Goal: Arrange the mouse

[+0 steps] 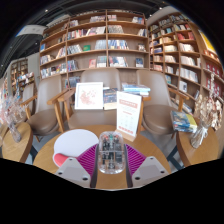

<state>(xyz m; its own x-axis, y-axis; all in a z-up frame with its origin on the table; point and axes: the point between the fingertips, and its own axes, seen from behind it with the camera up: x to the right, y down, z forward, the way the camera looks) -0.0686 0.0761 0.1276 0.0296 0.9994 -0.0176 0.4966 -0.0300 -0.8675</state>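
A clear, see-through mouse (pixel 111 152) stands upright between my gripper's (pixel 111 160) two fingers. The magenta pads (pixel 88 159) press on it from both sides, so the gripper is shut on it. It hangs over the near part of a round wooden table (pixel 150 146). A white flat mouse mat (pixel 75 143) lies on the table just left of the left finger. I cannot see the mouse's underside.
A white card stand (pixel 128 115) stands on the table beyond the right finger. Brown armchairs (pixel 95 100) ring the table's far side, one with a booklet on it. Tall bookshelves (pixel 100 45) fill the back. Another small table (pixel 12 140) is at the left.
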